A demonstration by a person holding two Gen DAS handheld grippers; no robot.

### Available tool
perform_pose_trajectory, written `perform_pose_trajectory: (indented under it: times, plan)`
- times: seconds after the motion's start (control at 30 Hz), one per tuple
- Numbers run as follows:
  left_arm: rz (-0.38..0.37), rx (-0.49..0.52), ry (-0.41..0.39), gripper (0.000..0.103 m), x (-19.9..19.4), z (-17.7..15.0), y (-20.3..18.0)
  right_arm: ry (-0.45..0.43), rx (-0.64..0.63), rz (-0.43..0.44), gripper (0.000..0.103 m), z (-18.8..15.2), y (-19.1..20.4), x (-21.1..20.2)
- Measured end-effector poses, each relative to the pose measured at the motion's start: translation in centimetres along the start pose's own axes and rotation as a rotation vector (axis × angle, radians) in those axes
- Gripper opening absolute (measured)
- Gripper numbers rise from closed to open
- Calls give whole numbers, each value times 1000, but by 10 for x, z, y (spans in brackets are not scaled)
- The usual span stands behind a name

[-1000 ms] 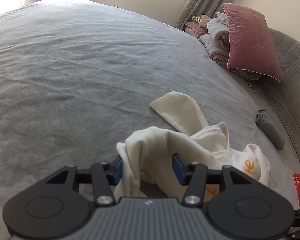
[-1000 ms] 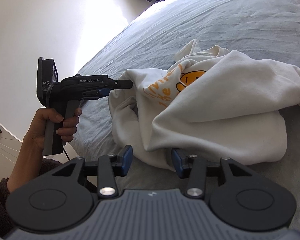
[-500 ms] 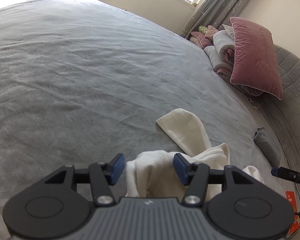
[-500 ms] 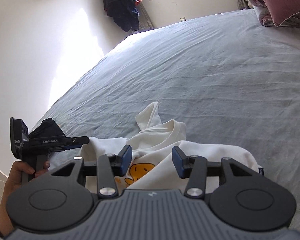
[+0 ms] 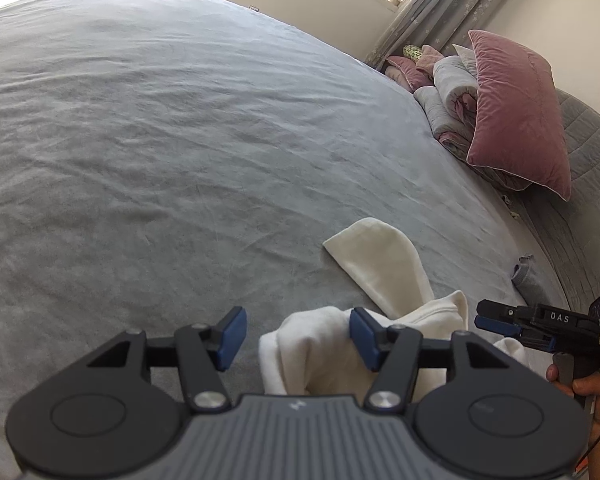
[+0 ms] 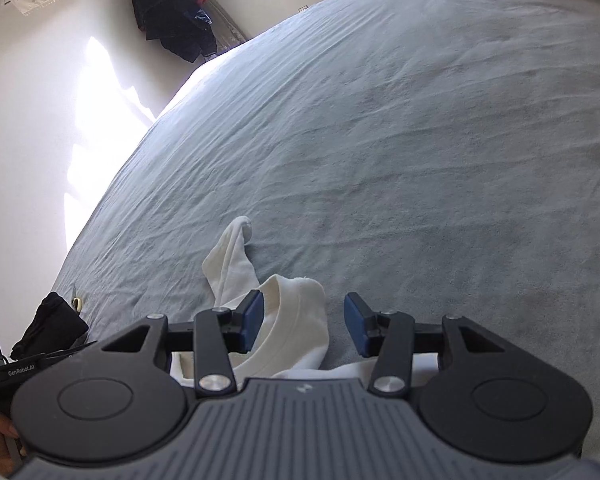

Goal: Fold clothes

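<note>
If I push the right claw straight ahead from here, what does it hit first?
Most likely the cream sweatshirt: its ribbed edge sits between the open fingers of the right claw, nearer the left pad. Past that lies only the grey bedspread. Depth is hard to judge through the fisheye.

Both grippers point forward, low and level, the left gripper [image 5: 298,338] and the right gripper [image 6: 303,322] each with blue-padded fingers spread wide apart, while the person's right hand [image 5: 592,394] grips its handle from below.
</note>
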State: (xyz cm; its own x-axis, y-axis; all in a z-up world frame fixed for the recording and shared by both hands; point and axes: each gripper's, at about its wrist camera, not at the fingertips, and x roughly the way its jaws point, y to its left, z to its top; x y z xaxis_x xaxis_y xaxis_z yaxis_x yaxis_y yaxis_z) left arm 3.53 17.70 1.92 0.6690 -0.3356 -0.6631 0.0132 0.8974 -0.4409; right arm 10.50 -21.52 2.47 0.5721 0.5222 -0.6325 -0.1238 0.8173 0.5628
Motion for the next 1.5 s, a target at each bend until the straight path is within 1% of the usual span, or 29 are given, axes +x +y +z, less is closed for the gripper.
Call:
perform_pose_trajectory:
  times: [0.1, 0.13, 0.23, 0.33, 0.37, 0.43, 0.5, 0.53, 0.57, 0.67, 0.77, 0.9, 1.03, 1.17, 1.27, 1.37, 1.5]
  plan:
    - [9, 7, -26, 59, -5, 2, 1, 25, 10, 11, 49, -4, -1, 7]
    - [5, 8, -21, 59, -4, 2, 1, 30, 10, 13, 49, -6, -1, 10]
    - [-23, 6, 31, 60, 7, 0, 2, 40, 5, 17, 49, -11, 1, 17]
    - [-44, -3, 79, 60, 18, -6, 1, 31, -17, 28, 48, -20, 3, 23]
    - [-59, -16, 96, 59, 21, -8, 2, 23, -24, 34, 45, -23, 4, 23]
    - [-92, -55, 127, 58, 27, -13, 6, 11, -13, 57, 23, -26, 3, 21]
    - [-129, -92, 152, 54, 33, -20, 6, -5, 6, 78, 20, -26, 3, 16]
    - [-142, -105, 157, 43, 35, -24, 6, -17, 6, 85, 18, -26, 4, 12]
    - [-137, -108, 139, 29, 34, -28, 2, -37, 2, 93, 17, -26, 5, 7]
    - [-85, -93, 44, 17, 25, -36, -15, -104, -14, 121, 16, -24, 11, -10]
    - [-42, -34, -55, 11, 7, -36, -37, -180, -47, 163, 16, -24, 20, -35]
    - [18, 67, -216, 10, -25, -30, -67, -302, -106, 199, 15, -19, 29, -75]
    - [73, 194, -369, 9, -60, -27, -105, -428, -164, 227, 15, -11, 36, -117]
    - [89, 317, -503, 9, -94, -25, -145, -553, -185, 242, 15, -7, 40, -159]
    - [96, 377, -564, 9, -114, -21, -171, -654, -212, 234, 15, -3, 48, -184]
    - [89, 393, -604, 9, -132, -14, -189, -756, -248, 210, 15, -1, 59, -206]
    - [80, 421, -665, 9, -159, -6, -208, -843, -279, 192, 14, -6, 74, -229]
